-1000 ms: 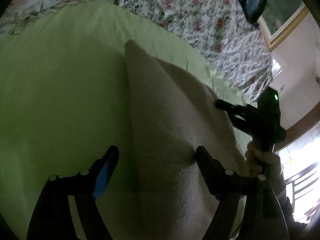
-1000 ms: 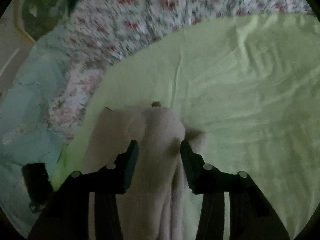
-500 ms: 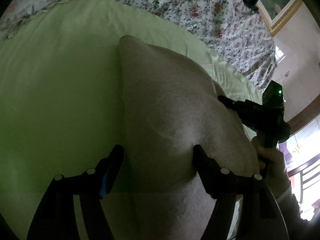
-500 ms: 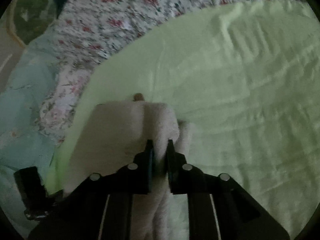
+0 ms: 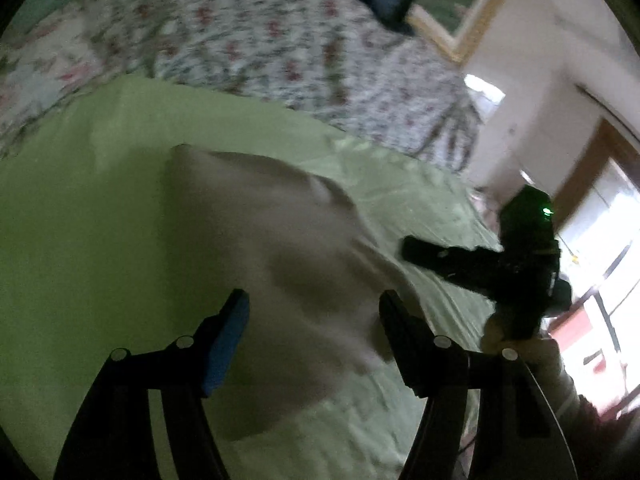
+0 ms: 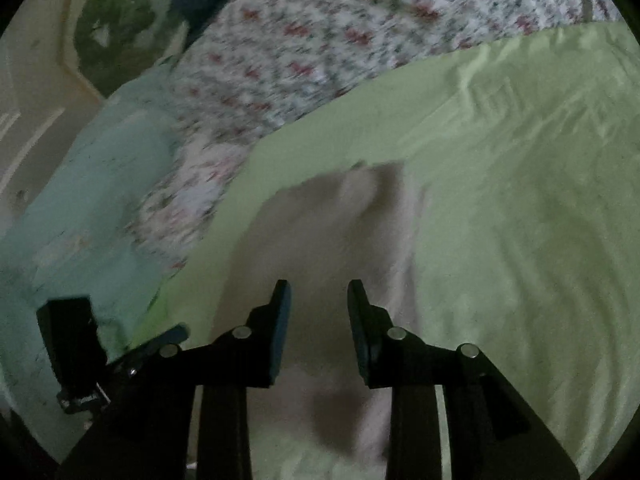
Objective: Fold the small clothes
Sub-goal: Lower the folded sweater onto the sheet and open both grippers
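A beige cloth is seen lying on the green sheet, with both tools spread above it.

The left gripper is shown with jaws wide apart over the cloth's near part; the right gripper is parted too, nothing being pinched. Only in the left wrist view is the right tool seen from the side, off the cloth's right edge, with the hand holding it. A floral bedspread is seen beyond the sheet. The cloth's long axis is laid away from the cameras, a corner pointing far-left.
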The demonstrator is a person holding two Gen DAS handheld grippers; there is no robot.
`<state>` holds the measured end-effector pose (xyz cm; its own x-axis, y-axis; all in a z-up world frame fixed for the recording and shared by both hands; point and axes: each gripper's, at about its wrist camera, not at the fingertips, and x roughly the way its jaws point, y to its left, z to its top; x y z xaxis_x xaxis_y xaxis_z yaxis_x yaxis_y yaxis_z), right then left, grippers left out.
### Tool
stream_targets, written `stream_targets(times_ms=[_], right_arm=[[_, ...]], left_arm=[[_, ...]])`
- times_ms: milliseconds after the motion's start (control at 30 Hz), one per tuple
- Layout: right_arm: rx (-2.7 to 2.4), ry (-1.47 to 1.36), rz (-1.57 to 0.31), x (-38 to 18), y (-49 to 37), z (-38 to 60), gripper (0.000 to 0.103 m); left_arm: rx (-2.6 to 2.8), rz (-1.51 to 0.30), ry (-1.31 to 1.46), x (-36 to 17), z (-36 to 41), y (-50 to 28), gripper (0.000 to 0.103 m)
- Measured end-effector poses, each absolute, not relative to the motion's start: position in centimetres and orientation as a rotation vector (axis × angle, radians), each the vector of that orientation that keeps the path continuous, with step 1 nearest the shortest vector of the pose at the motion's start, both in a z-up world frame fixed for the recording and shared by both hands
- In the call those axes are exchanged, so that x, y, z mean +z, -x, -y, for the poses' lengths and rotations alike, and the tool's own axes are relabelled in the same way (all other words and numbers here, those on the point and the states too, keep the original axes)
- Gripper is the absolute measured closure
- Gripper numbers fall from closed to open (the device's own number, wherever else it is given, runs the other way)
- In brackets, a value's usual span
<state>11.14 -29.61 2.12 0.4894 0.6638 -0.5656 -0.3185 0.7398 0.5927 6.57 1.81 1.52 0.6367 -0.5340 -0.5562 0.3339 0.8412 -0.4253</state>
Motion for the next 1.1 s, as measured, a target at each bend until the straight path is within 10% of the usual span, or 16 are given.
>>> stream_targets(times_ms=[200, 333, 1100], right_arm=[[0.556, -0.329, -0.979, -2.5, -8.8, 27.7, 0.073], [0.496, -0.349, -0.987, -5.5, -9.2, 29.4, 0.102], [0.433, -0.144, -0.959, -4.3, -5.0, 28.8, 0.098]], left_arm=[[-0.496, -0.888, 0.236, -4.4, -0.4, -6.9, 0.041], [-0.482, -0.878, 0.258, -5.5, -1.1, -6.4, 0.05], [-0.342, -0.908, 0.219, -5.5, -1.3, -3.1, 0.048]])
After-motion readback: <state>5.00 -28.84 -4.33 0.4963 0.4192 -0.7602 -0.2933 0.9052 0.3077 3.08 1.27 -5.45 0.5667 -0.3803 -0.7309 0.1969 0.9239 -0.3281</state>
